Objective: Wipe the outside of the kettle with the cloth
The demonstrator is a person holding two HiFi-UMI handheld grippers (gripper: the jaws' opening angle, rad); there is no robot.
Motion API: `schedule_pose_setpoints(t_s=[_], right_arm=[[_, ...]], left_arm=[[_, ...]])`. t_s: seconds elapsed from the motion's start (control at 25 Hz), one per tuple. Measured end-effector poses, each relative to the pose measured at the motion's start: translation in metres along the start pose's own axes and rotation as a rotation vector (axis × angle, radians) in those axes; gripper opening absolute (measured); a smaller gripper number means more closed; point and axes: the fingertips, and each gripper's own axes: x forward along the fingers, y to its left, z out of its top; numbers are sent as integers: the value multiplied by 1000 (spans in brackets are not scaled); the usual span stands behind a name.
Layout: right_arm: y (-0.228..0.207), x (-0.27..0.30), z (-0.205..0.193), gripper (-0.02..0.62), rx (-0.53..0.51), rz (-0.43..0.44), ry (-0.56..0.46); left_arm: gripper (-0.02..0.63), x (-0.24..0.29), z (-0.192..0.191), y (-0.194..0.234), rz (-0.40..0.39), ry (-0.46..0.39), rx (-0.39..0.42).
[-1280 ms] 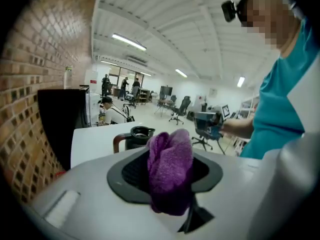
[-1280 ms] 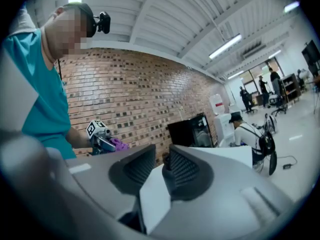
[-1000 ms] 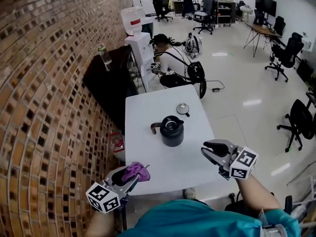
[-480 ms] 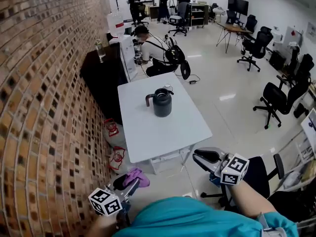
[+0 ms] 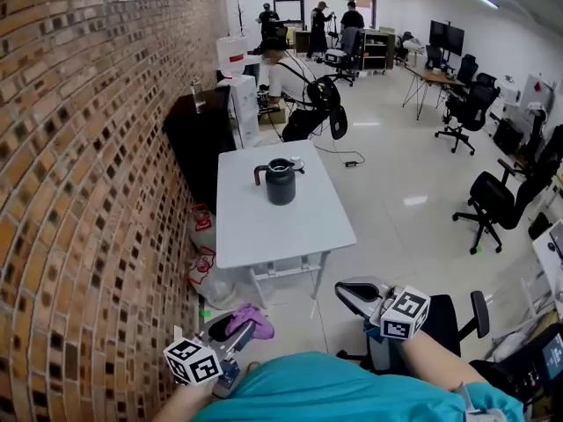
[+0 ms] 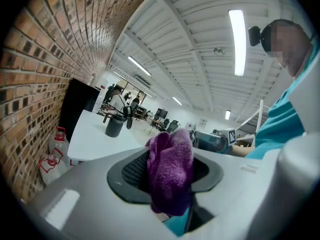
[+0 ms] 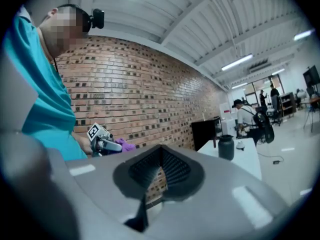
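The dark kettle [image 5: 281, 183] stands upright on the white table [image 5: 283, 227], far ahead of me, with its lid [image 5: 296, 162] lying beside it. My left gripper [image 5: 237, 327] is low at the left, over the floor and well short of the table, shut on a purple cloth [image 5: 249, 321]. In the left gripper view the cloth [image 6: 171, 159] bulges up between the jaws, and the kettle [image 6: 114, 125] is small in the distance. My right gripper [image 5: 355, 296] hangs at the lower right with its jaws together and nothing between them. The right gripper view shows the kettle [image 7: 226, 147] far off.
A brick wall [image 5: 97, 192] runs along the left. A black cabinet [image 5: 198, 134] and a water dispenser [image 5: 237, 77] stand behind the table, where a person [image 5: 295, 82] with a backpack is bent over. Bottles and bags [image 5: 207, 236] lie by the wall. Office chairs [image 5: 493, 202] stand to the right.
The view has pulled back from the table. Both grippers, which were over its near edge, now hang over the floor. The left one still holds the cloth.
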Motion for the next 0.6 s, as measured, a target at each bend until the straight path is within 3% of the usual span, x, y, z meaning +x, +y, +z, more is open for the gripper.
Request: schedule_pose_setpoints(t_s=[0.16, 0.4, 0.6], right_arm=[[12, -19, -13, 2, -7, 3, 19], [30, 13, 4, 3, 13, -28, -2], [17, 1, -29, 2, 7, -28, 0]], left_arm=[[181, -6, 3, -21, 13, -24, 52], [182, -33, 41, 5, -15, 6, 103], [183, -12, 10, 10, -13, -25, 103]])
